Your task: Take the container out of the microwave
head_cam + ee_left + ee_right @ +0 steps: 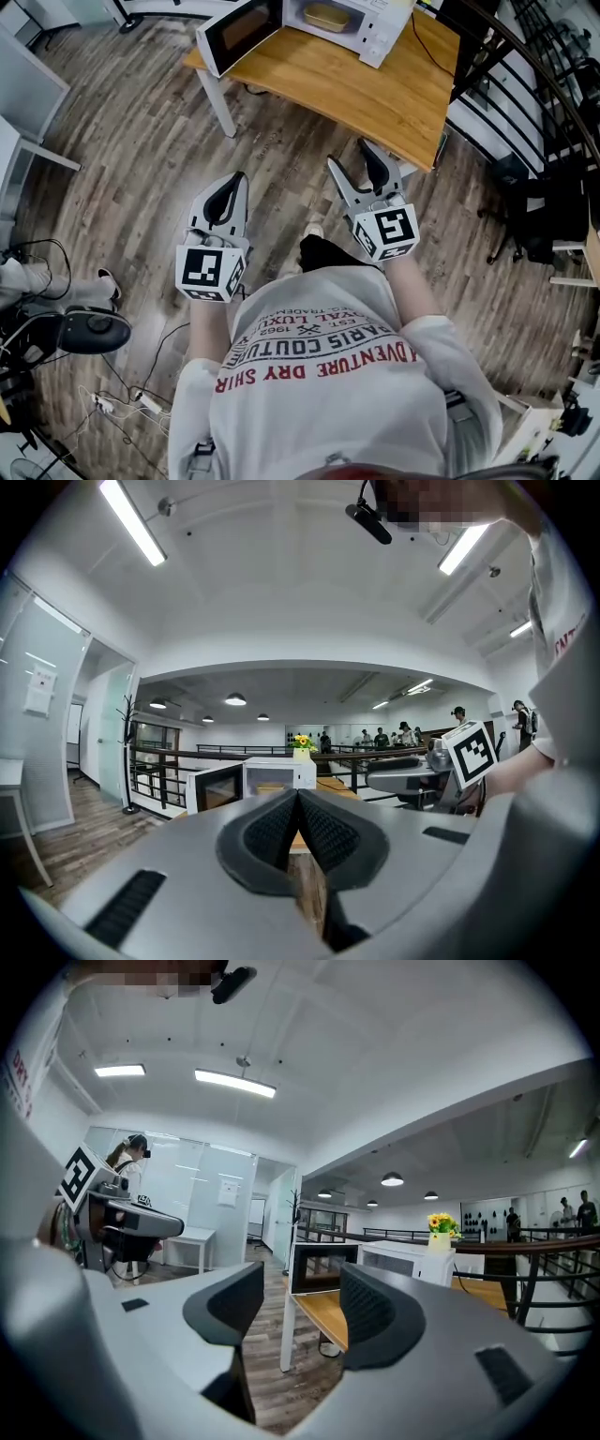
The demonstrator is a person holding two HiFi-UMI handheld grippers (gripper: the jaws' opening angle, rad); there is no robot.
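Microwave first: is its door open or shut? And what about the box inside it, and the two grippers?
microwave door: swung wide open.
container: sitting inside the microwave, not taken out yet.
left gripper: shut, holding nothing.
right gripper: open, holding nothing.

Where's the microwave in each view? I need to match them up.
Head view: microwave at top centre, its door swung open to the left.
Left gripper view: microwave dead centre, small, door at its left.
Right gripper view: microwave right of centre, door at its left.
Shared landmark: the wooden table under it.
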